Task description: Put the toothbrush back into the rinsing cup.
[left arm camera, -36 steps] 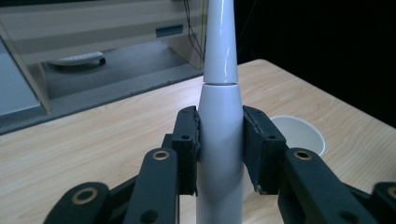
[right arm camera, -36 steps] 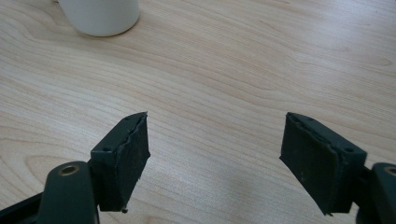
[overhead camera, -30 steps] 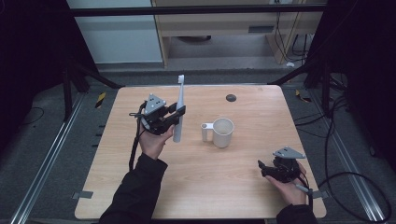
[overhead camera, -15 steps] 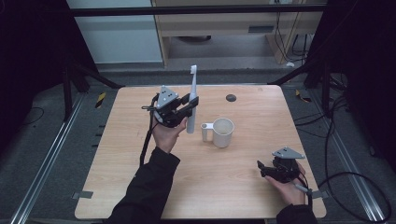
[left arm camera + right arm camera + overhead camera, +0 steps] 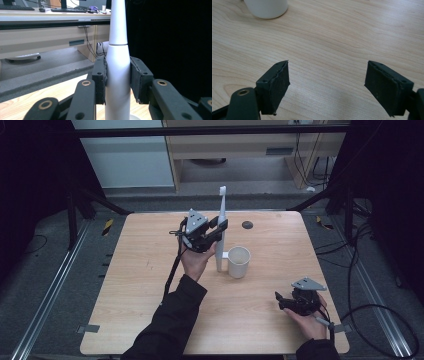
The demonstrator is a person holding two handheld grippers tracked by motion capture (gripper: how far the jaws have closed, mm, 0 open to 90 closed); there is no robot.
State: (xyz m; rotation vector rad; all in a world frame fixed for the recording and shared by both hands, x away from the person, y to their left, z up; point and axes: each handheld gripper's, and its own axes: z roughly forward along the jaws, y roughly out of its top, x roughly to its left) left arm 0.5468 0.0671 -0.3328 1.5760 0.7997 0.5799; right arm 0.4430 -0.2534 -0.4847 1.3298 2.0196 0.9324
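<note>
My left gripper (image 5: 220,227) is shut on a white electric toothbrush (image 5: 220,232), held upright with its brush head at the top and its base low, just left of a white mug (image 5: 239,261). In the left gripper view the toothbrush handle (image 5: 117,75) is clamped between the two black pads (image 5: 99,75). The mug stands upright near the middle of the wooden table (image 5: 140,285). My right gripper (image 5: 280,301) rests low over the table's front right, open with nothing between its jaws; its pads (image 5: 275,83) stand wide apart over bare wood, and the mug's base (image 5: 265,7) shows ahead.
A small dark round object (image 5: 247,225) lies on the table near the far edge. A cable (image 5: 172,270) trails from the left gripper along the sleeve. Beyond the table stand a wooden desk (image 5: 240,145) and cables on the floor.
The left gripper has carried the toothbrush to the right, up beside the mug, and turned it more upright. The right gripper has stayed put.
</note>
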